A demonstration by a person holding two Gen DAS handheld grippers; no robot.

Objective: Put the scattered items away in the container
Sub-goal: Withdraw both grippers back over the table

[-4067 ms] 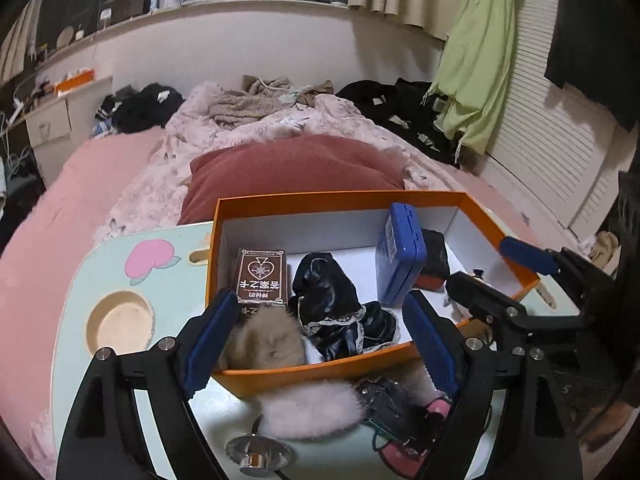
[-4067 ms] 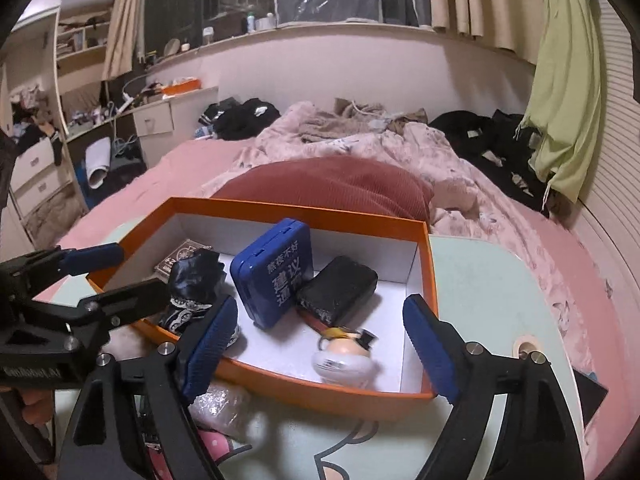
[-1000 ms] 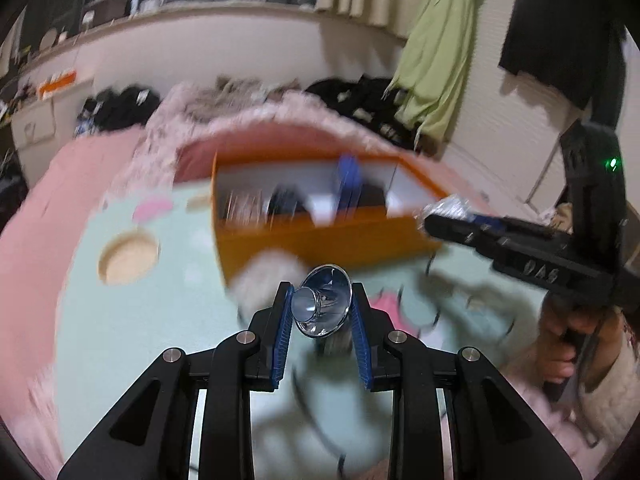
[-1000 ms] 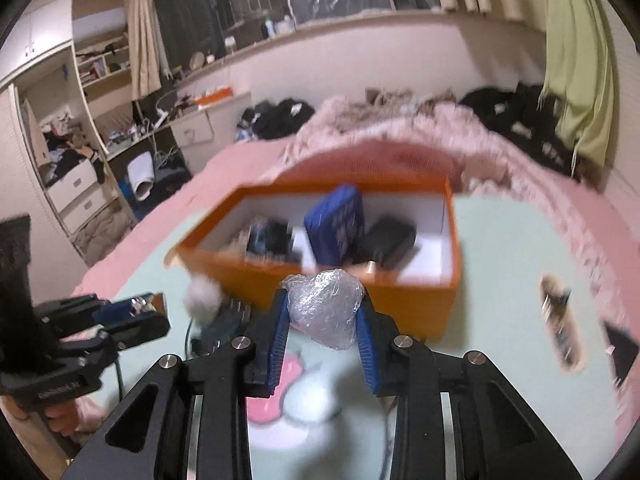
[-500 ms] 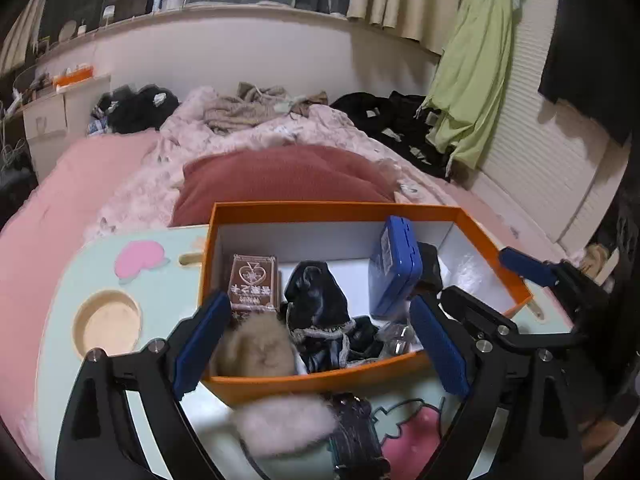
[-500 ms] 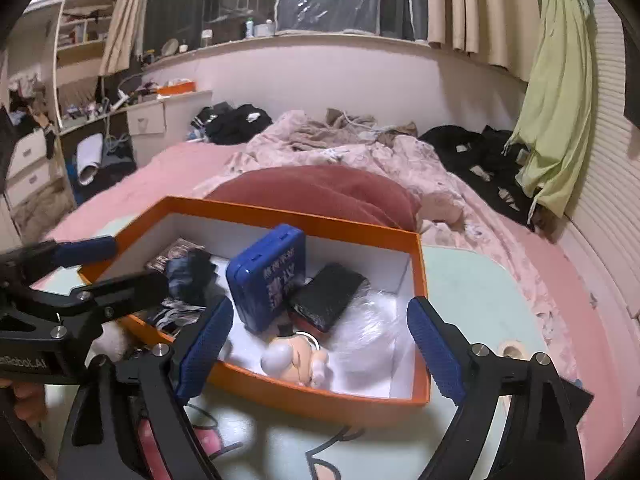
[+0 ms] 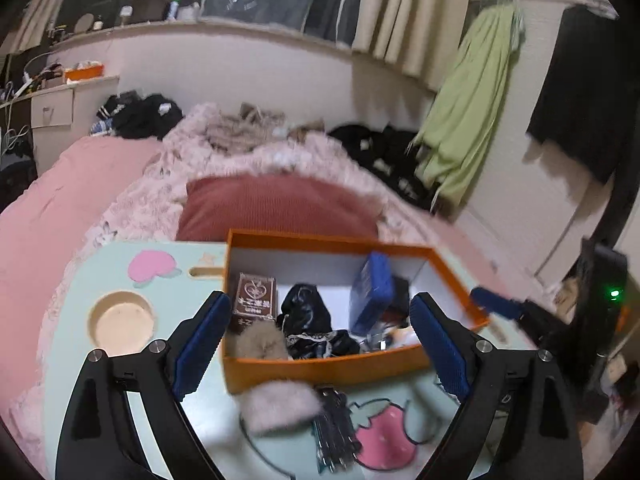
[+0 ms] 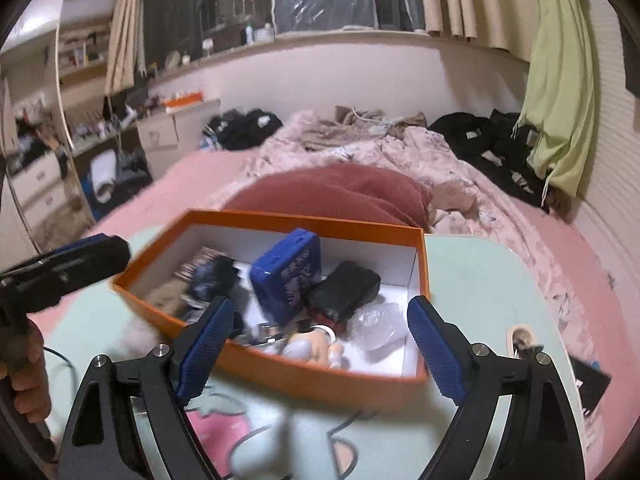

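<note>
An orange box [image 7: 320,366] [image 8: 320,376] stands on a pale green table [image 7: 80,280]. It holds a blue tin [image 7: 370,292] [image 8: 286,276], a brown card pack [image 7: 256,294], black cloth [image 7: 306,312], a black pouch [image 8: 344,290], a clear plastic bag [image 8: 376,326], a small doll [image 8: 312,346] and a fur ball [image 7: 260,344]. A second fur ball [image 7: 280,406] and a dark comb-like item [image 7: 334,426] lie on the table in front of the box. My left gripper [image 7: 316,346] is open and empty above the box's near wall. My right gripper [image 8: 320,346] is open and empty there too.
A red cushion [image 7: 280,208] and a bed with pink bedding [image 8: 400,152] lie behind the table. The table has a round cup recess [image 7: 120,322] at left. A small dark item [image 8: 588,384] lies at the table's right edge.
One second ago the left gripper held a shiny metal piece and the right held the plastic bag. Both are open now and pulled back slightly. The bag and metal piece lie in the box.
</note>
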